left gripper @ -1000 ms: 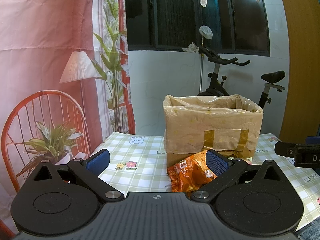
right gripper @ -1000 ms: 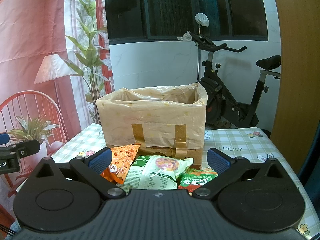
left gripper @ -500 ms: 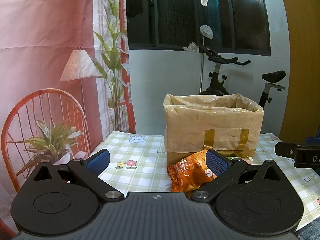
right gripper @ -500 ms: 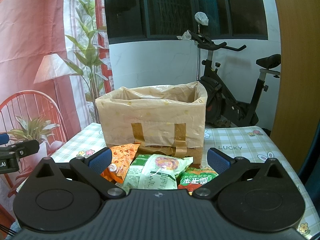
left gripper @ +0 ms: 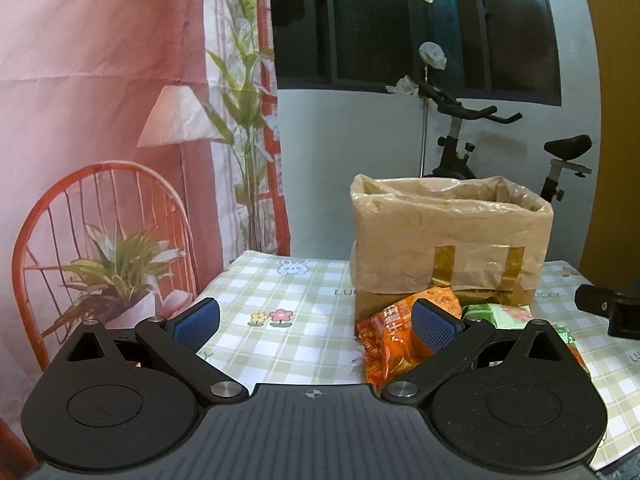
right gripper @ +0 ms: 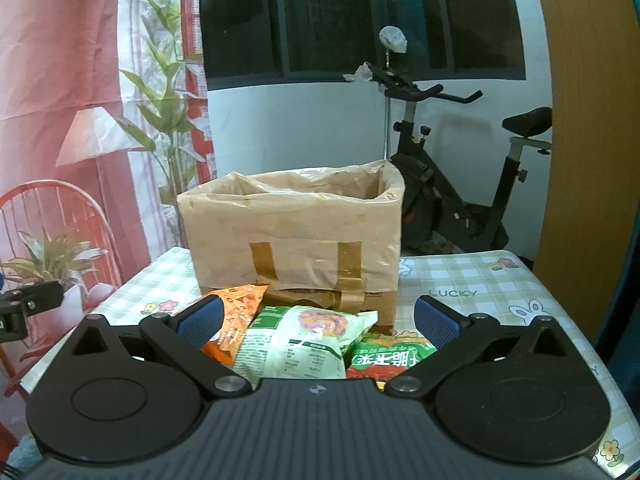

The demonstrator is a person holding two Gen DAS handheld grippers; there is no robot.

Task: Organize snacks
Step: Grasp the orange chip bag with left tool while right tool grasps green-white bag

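A cardboard box lined with a plastic bag [right gripper: 296, 240] [left gripper: 452, 240] stands on the checked tablecloth [left gripper: 280, 336]. In front of it lie an orange snack bag [left gripper: 396, 340] [right gripper: 236, 316], a white-and-green snack bag [right gripper: 304, 340] and a red-and-green snack bag [right gripper: 384, 354]. My left gripper [left gripper: 316, 322] is open, left of the snacks, its right finger in front of the orange bag. My right gripper [right gripper: 316, 318] is open, hovering just before the three bags with nothing between its fingers.
An exercise bike [right gripper: 460, 208] stands behind the table. A printed backdrop with a red chair and plant [left gripper: 104, 248] hangs at the left. A wooden panel [right gripper: 580, 120] rises at the right. The other gripper's tip [left gripper: 604, 308] shows at the right edge of the left wrist view.
Both grippers have shifted only slightly; the box sits a little higher in the right wrist view. Both stay open and nothing has been picked up.
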